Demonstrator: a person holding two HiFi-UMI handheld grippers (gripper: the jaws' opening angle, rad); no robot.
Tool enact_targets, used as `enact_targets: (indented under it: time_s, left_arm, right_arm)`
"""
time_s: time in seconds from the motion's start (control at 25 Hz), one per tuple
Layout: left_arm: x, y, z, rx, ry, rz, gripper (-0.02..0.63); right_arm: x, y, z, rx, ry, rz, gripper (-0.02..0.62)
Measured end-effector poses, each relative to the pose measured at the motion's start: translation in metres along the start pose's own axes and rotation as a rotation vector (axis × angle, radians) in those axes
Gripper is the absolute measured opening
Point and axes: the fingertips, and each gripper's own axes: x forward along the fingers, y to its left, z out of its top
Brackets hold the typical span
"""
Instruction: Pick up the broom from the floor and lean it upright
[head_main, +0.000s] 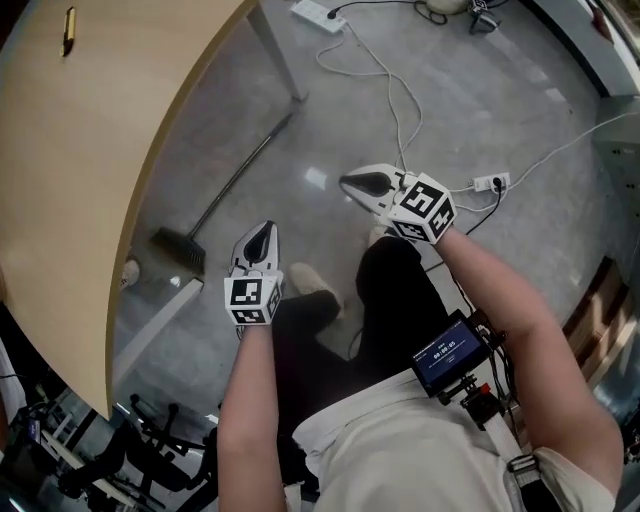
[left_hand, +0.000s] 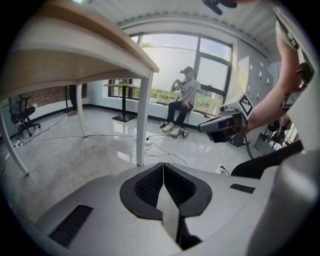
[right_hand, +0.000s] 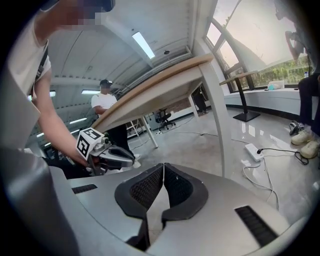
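Note:
The broom (head_main: 215, 200) lies flat on the grey floor, its dark bristle head (head_main: 178, 250) under the table's edge and its thin handle running up and right. My left gripper (head_main: 263, 230) hangs just right of the bristle head, above the floor, shut and holding nothing. My right gripper (head_main: 346, 183) is farther right, pointing left, also shut with nothing in it. In the left gripper view the pads (left_hand: 163, 166) meet, and the right gripper (left_hand: 220, 130) shows ahead. The right gripper view shows its closed pads (right_hand: 163, 166) and the left gripper (right_hand: 116, 157). The broom appears in neither gripper view.
A curved wooden table (head_main: 80, 150) covers the left, with a white leg (head_main: 280, 55) beside the broom handle. White cables and power strips (head_main: 490, 183) lie on the floor at right. My shoe (head_main: 312, 280) is near the left gripper. A seated person (left_hand: 182, 107) is by the window.

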Motion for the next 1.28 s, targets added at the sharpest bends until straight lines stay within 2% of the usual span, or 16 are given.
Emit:
enact_targets:
  time_s: [0.24,0.4,0.6,0.76,0.96,1.28]
  left_arm:
    - [0.073,0.028,-0.034,0.035,0.005,-0.038,0.009]
    - [0.115,0.044,-0.066,0.035,0.032,-0.055,0.009]
    - [0.164,0.084,-0.102,0.09,0.071,-0.02,0.009]
    - [0.192,0.101,-0.126,0.167,0.125,-0.02,0.009]
    - [0.225,0.147,-0.171,0.26,0.256,-0.007,0.009]
    - [0.256,0.187,-0.198,0.313,0.325,-0.007,0.011]
  right_arm:
    - [0.038,-0.044,-0.029,-0.039,-0.021,0.003,0.02]
    - [0.064,-0.06,-0.038,-0.07,-0.014,0.044,0.02]
    - [0.103,-0.083,-0.051,-0.135,-0.002,0.09,0.02]
    - [0.122,-0.097,-0.067,-0.175,0.024,0.097,0.02]
    - [0.147,-0.116,-0.093,-0.187,0.05,0.111,0.02]
    - [0.169,-0.127,-0.123,-0.196,0.097,0.119,0.02]
